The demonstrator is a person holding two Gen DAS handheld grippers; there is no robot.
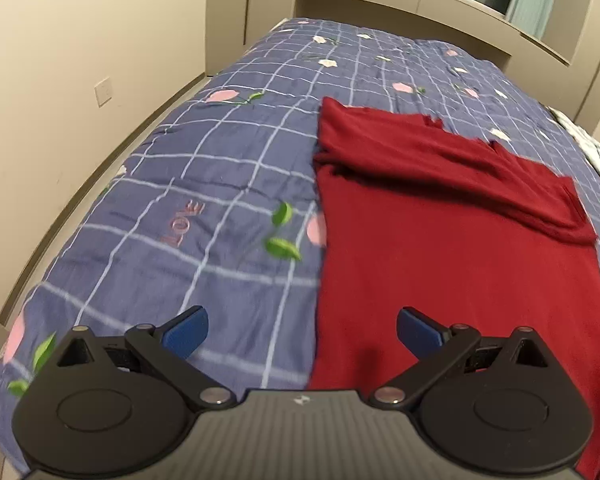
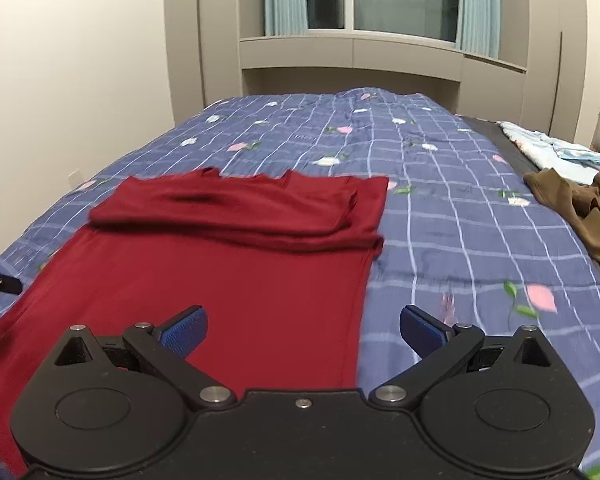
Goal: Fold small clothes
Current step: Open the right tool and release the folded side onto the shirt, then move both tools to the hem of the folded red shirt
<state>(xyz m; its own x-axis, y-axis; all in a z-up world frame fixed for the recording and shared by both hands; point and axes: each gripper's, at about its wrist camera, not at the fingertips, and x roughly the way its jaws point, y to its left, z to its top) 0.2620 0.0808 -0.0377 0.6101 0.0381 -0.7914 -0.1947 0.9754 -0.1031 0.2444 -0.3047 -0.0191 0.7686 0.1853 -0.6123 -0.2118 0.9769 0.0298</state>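
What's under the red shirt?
The red shirt lies flat on the blue checked quilt, its top part folded over itself. Anything else beneath is covered, so I cannot tell.

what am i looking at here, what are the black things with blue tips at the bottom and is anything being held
Those are two hand-held grippers, each carrying a camera that looks along its fingers. One picture is from the left gripper, the other from the right gripper. Both stand open with nothing between the blue pads, so nothing is held. Below them lies a red garment on a blue checked quilt, its far part already folded over. At the right edge lie a brown garment and a pale cloth.
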